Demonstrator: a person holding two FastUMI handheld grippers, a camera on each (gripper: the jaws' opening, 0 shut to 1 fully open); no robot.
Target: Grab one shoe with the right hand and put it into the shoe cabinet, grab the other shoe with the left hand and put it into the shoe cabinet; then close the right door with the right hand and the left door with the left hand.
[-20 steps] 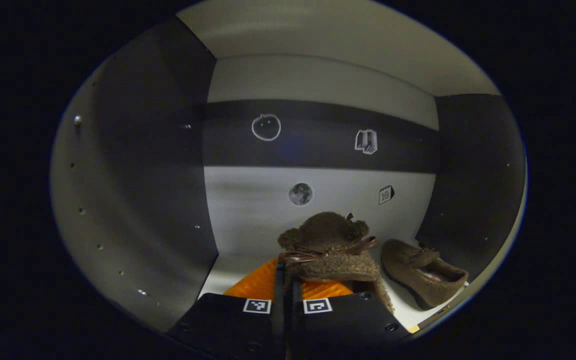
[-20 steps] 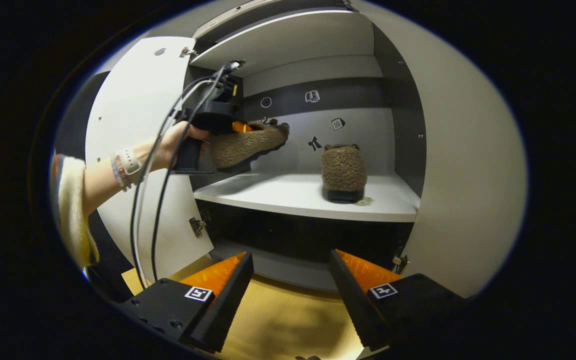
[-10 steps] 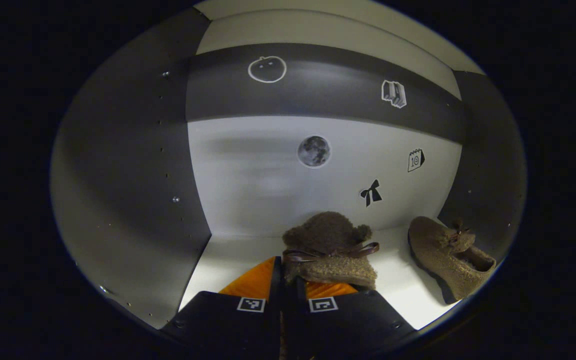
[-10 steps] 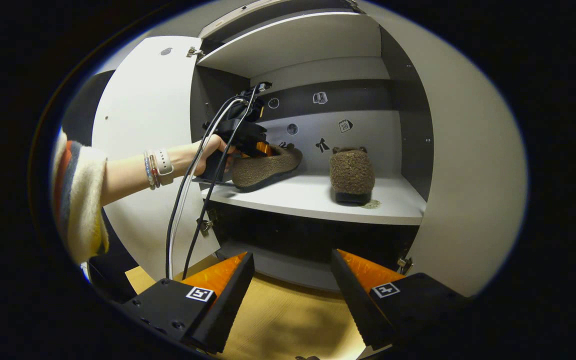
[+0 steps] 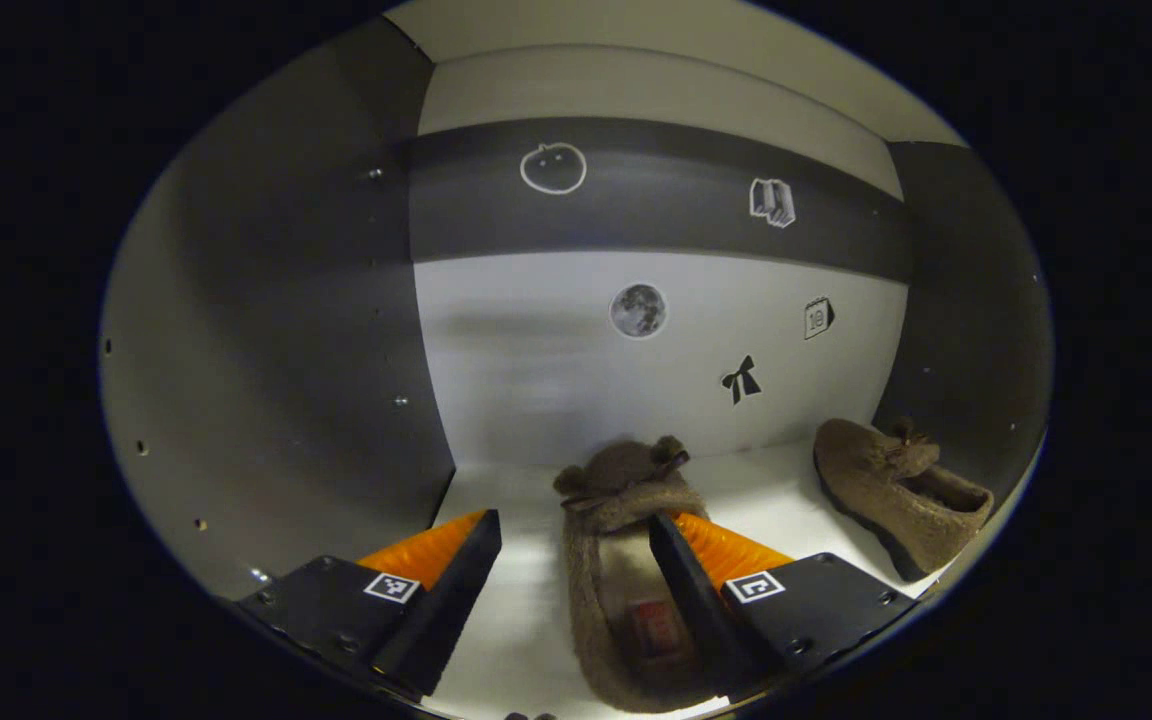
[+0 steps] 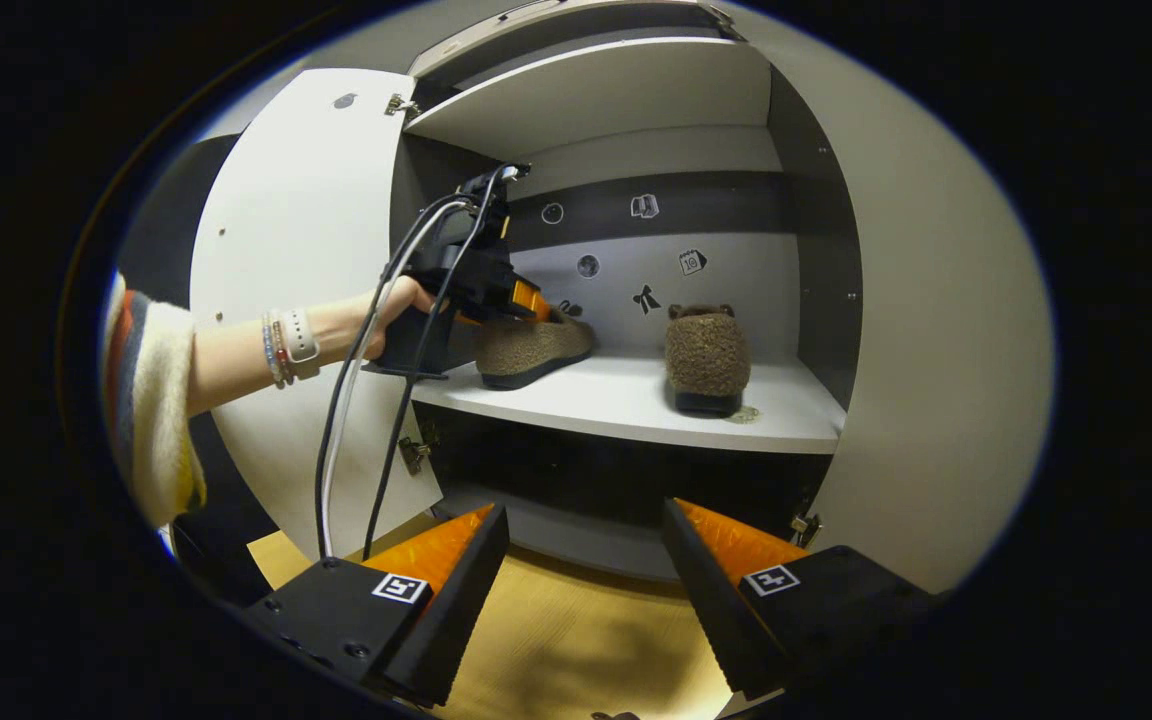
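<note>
My left gripper (image 5: 576,545), jaws wide, straddles one shoe (image 5: 626,580) resting on the cabinet shelf (image 5: 511,600); the other shoe (image 5: 896,495) lies beside it. My right gripper (image 6: 586,545) hangs open outside.

The left gripper (image 5: 574,545) has black blocky finger bases, each with a small square black-and-white marker on top and round screws near the edges. The right gripper (image 6: 584,540) is built the same, with a marker on each base. In the right gripper view the left gripper's dark body carries a black and a white cable (image 6: 341,420) looping down. The hand (image 6: 398,305) holding it wears a pale watch and beaded bracelets (image 6: 286,340); the cream sleeve (image 6: 146,400) is striped.
</note>
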